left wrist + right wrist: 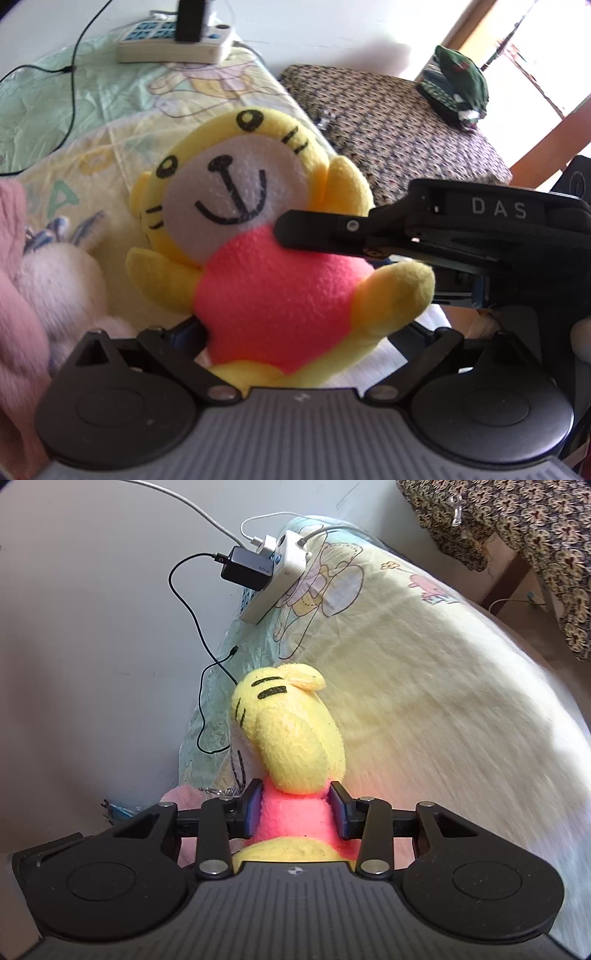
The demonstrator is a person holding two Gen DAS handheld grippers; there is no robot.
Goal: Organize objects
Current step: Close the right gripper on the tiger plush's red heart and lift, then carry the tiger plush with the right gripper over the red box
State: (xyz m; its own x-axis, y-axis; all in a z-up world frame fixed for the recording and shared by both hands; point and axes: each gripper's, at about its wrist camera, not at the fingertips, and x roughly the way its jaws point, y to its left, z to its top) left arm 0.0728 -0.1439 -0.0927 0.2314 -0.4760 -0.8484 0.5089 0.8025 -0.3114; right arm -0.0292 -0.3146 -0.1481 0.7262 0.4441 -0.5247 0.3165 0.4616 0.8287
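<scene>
Two grippers meet on one fuzzy yellow plush toy (291,734) held above the quilt (424,686): the right gripper (295,808) pinches its soft pink belly between blue pads (254,806), while the left gripper (291,332) sits spread around its lower body. Only the left view shows its stitched smile, with a smooth white power strip (177,46) at eleven o'clock.

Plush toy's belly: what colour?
Pink, on the plush toy; clearest in the left wrist view.

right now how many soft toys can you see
2: a yellow toy held up between both grippers, and a white furry toy on the bed at left. Others may be hidden.
</scene>
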